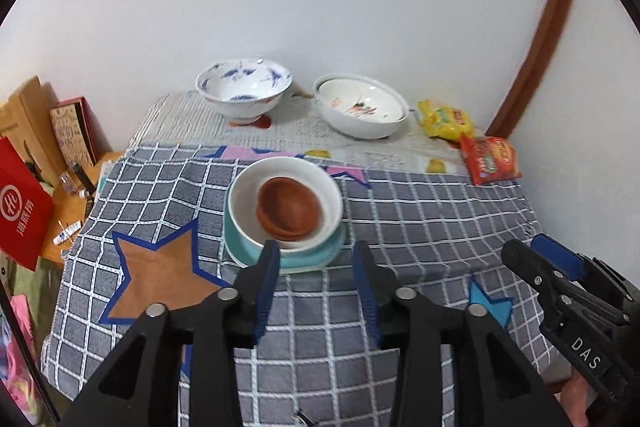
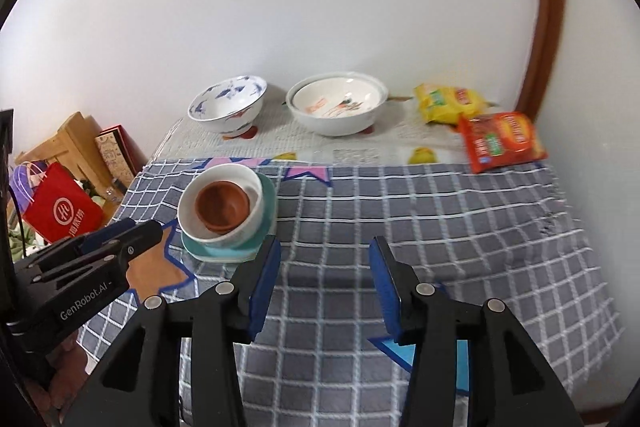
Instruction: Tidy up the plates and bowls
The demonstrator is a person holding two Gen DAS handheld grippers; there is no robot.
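Two grippers, left [image 1: 316, 251] and right [image 2: 324, 247], hovered over the checked cloth [image 1: 420, 211], jaws parted, gripping nothing. Beyond them, mid-table toward the left edge: brown bowl [image 1: 289, 207] nested in white bowl [image 1: 320, 187] on teal plate [image 1: 316, 259]. Farther, along the far edge: blue-patterned bowl [image 1: 243, 89], white dish [image 1: 362, 107], snack packets [image 1: 490, 157] at the far right corner.

"DAS" stands on the right gripper [image 1: 560, 259] body, right of the fingers. "GenRobot.AI" stands on the left gripper [image 2: 120, 239] body. The red bag [image 2: 62, 213], far left of the fingers, bears a round logo with unreadable characters.
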